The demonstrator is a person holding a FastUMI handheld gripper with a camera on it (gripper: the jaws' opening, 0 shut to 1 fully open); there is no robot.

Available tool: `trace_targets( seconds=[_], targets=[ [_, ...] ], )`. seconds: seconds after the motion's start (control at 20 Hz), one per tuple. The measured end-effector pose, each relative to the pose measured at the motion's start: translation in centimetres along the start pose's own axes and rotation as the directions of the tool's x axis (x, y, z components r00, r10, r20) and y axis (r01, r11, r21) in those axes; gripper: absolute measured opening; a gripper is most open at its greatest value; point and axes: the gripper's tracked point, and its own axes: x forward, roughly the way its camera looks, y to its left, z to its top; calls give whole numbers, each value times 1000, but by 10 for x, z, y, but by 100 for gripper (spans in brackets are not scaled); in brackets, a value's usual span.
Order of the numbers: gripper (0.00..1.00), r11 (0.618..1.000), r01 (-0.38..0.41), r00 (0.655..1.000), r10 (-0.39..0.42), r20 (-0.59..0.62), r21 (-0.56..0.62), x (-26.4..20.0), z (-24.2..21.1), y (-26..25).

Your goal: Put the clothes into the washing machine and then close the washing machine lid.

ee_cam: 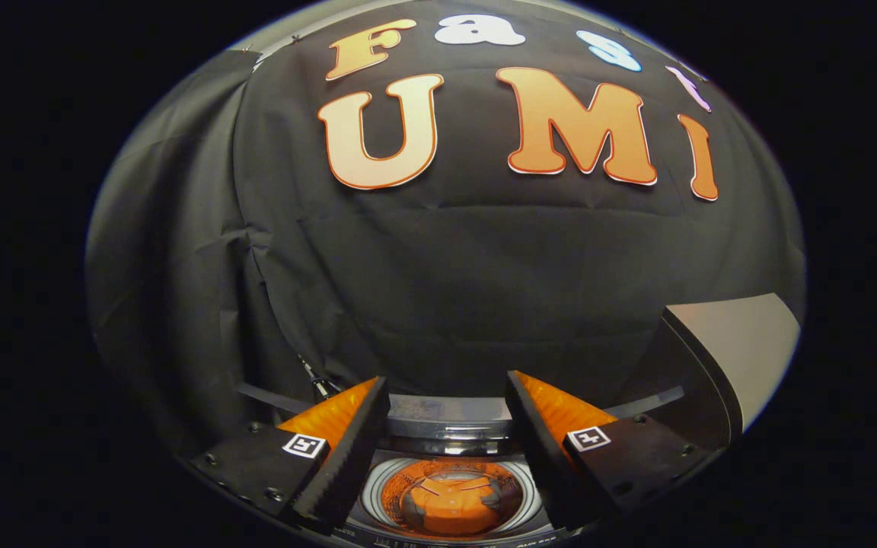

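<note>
Gripper view looks down past the gripper [446, 415], whose two ridged, wedge-shaped fingers are spread apart and grasp nothing. Between them, toward 6 o'clock, sits the washing machine [450, 434], its round drum ringed by a shiny metal rim. An orange piece of clothes [454, 498] lies crumpled inside the drum, soft and folded. At about 4 o'clock of the fingers, the lid [743, 342] stands raised, a smooth, pale curved panel with a dark edge. Closing looks like the remaining step. The likely trouble: the smooth lid gives the ridged pads little to bite on, so a push from a poor angle could slip off, or the lid could drop hard and slam. Cloth riding up over the rim could also stop the lid from seating.
</note>
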Motion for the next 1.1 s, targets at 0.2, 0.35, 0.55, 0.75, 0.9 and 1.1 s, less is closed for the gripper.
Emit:
trace_targets(
  seconds=[0.2,0.35,0.55,0.75,0.9,1.1],
  targets=[
    [99,1000,-9,1000,9,1,4,-9,-10,3],
    [99,1000,-19,1000,19,0,9,-8,-20,6],
    [99,1000,-1,1000,1,-23,6,-12,-40,0],
    [96,998,-7,986,18,-168,60,-8,-93,2],
    [98,997,-13,973,30,-230,72,-6,-125,5],
    [98,997,-20,967,37,-253,72,-7,-126,7]
  ],
)
